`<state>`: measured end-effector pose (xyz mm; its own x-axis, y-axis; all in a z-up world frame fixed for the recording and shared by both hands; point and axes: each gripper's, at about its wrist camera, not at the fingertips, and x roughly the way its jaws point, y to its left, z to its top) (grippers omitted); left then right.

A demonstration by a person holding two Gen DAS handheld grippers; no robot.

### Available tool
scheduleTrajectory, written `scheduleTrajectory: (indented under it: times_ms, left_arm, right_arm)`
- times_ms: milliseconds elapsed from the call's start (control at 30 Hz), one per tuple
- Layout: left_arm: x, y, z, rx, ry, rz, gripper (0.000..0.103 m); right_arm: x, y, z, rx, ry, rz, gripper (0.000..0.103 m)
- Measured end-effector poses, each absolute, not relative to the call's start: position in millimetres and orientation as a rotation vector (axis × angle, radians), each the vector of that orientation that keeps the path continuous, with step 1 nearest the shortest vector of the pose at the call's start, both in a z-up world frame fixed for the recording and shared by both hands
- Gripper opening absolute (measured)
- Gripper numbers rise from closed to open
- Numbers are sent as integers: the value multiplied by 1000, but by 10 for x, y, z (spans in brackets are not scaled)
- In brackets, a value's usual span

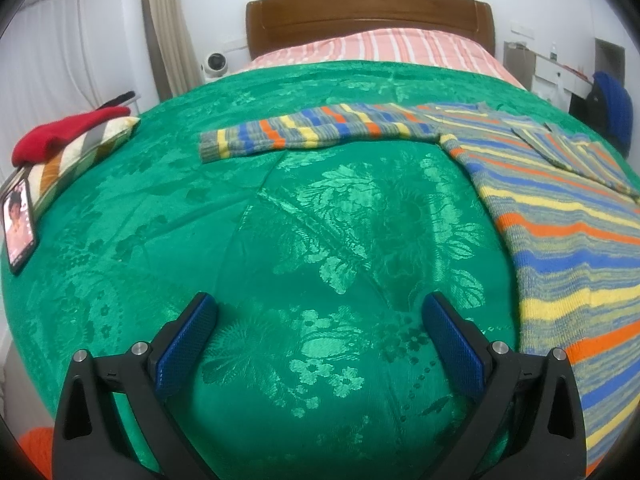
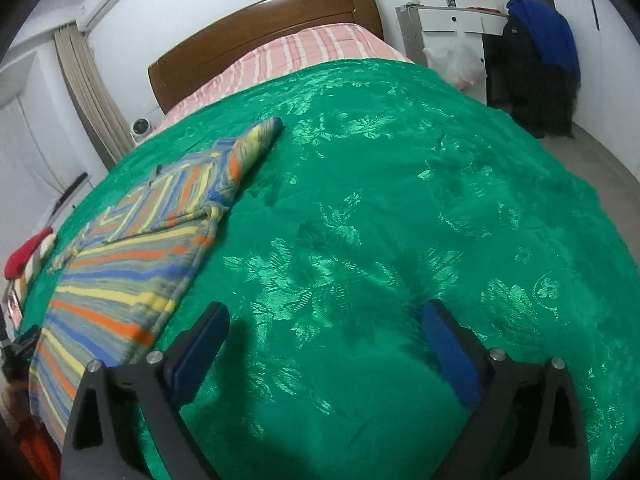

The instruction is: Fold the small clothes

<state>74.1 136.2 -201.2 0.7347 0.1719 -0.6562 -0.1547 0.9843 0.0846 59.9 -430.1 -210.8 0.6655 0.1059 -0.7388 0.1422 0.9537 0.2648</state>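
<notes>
— Where's the jumper?

— The striped knit sweater (image 1: 560, 216) lies flat on the green bedspread (image 1: 320, 208), front up, hem toward the foot of the bed. One sleeve (image 1: 312, 132) stretches straight out sideways across the cover; the other sleeve (image 2: 252, 148) is doubled over near the shoulder.

— And the grippers?

— Both empty. The left gripper (image 1: 320, 320) hangs over bare bedspread just beside the sweater's side edge, blue pads spread wide apart. The right gripper (image 2: 326, 328) is also spread wide, over plain cover on the sweater's other side, nothing between its jaws.

— Anything else on the bed?

— A red knit piece (image 1: 68, 132) on a patterned cushion (image 1: 88, 152) at the far edge, a lit phone (image 1: 18, 224) propped next to it, and a pink striped quilt (image 1: 380, 48) up by the wooden headboard (image 1: 368, 12)
</notes>
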Motion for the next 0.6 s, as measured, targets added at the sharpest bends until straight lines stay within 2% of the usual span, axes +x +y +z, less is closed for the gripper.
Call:
scheduleTrajectory:
  times_ms: [600]
  left_arm:
    - [742,1360,-2020,26,723,179,103]
  right_arm:
    - [573,-4247,-2140,293,831,-33,96]
